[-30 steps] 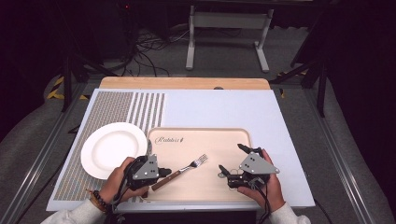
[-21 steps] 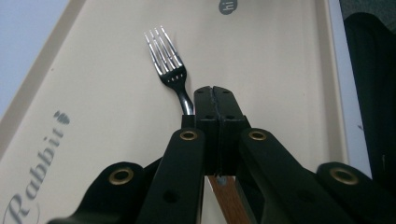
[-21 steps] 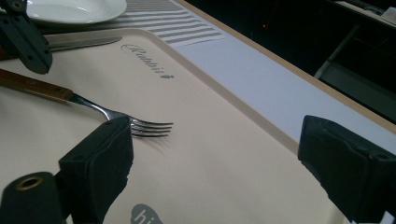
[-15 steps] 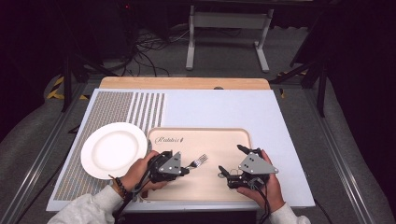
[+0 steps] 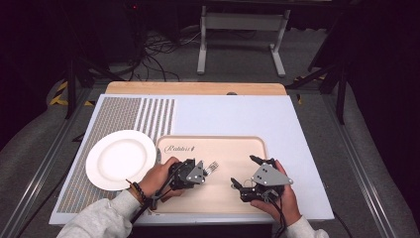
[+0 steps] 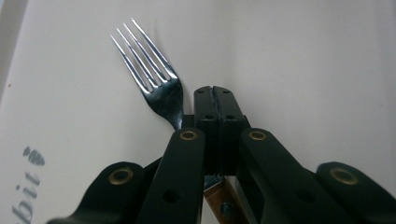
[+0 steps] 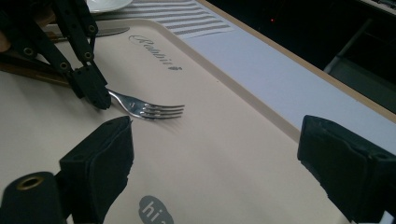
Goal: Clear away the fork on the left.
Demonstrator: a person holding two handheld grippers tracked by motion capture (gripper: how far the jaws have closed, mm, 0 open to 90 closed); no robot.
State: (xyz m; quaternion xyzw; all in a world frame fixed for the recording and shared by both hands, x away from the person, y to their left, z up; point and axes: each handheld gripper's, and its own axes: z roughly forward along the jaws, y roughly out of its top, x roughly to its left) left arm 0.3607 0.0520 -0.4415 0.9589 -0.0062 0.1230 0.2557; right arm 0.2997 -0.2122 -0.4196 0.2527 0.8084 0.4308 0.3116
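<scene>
Fork lies on the tray, tines pointing far-right, handle running back under the left gripper. Its jaws are pressed together beside the neck, gripping nothing. Right gripper gapes wide, farther off.

The person wears light grey long sleeves on both forearms and a dark beaded bracelet at the left wrist, just behind the left gripper. That black, metal-linked gripper has flat bars joined by brass-coloured rivets, with small screw holes in its blocky tips. A grey three-cornered plate with dark screw dots tops the right gripper, and a thin black cable trails behind it.
</scene>
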